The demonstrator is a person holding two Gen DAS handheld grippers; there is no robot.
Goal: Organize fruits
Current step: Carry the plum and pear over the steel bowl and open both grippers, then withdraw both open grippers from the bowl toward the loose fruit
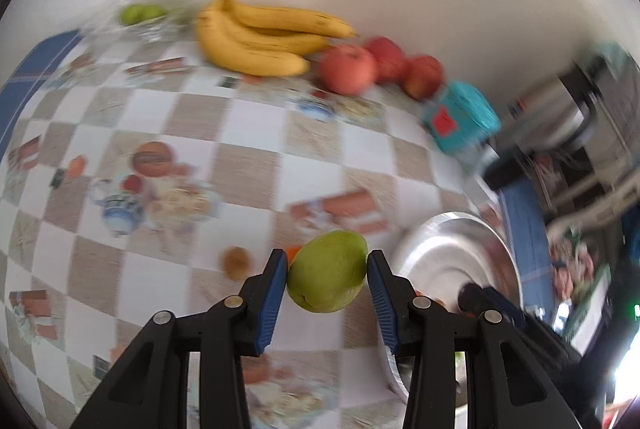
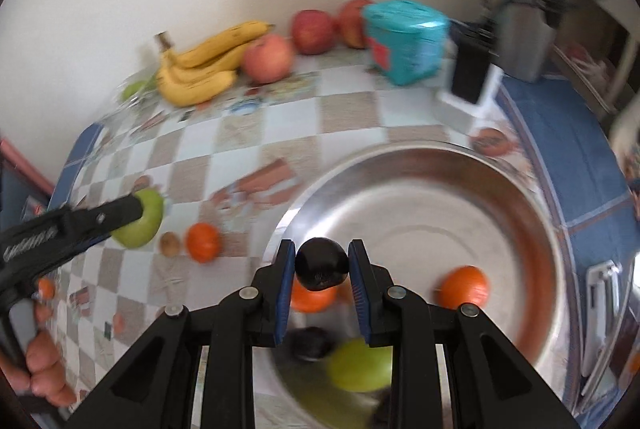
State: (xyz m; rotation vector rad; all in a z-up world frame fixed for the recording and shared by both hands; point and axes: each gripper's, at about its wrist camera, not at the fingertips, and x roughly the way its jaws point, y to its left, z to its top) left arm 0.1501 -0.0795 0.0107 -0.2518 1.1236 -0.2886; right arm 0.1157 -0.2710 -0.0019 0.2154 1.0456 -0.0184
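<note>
Left gripper [image 1: 327, 275] clenched on a green mango [image 1: 328, 271], long axis tilted toward 1 o'clock, held above the table [image 1: 248, 165]. Right gripper [image 2: 322, 269] clenched on a dark round fruit [image 2: 321, 264], poised over the steel bowl [image 2: 520, 189], which already holds oranges [image 2: 464, 287] and a green fruit [image 2: 358, 365]. From the left jaws, bowl at 3 o'clock, near. From the right jaws, bowl floor directly below: right hand nearer. Bananas [image 1: 260, 41] and apples [image 1: 348, 69] at 12 o'clock by the wall, well apart.
</note>
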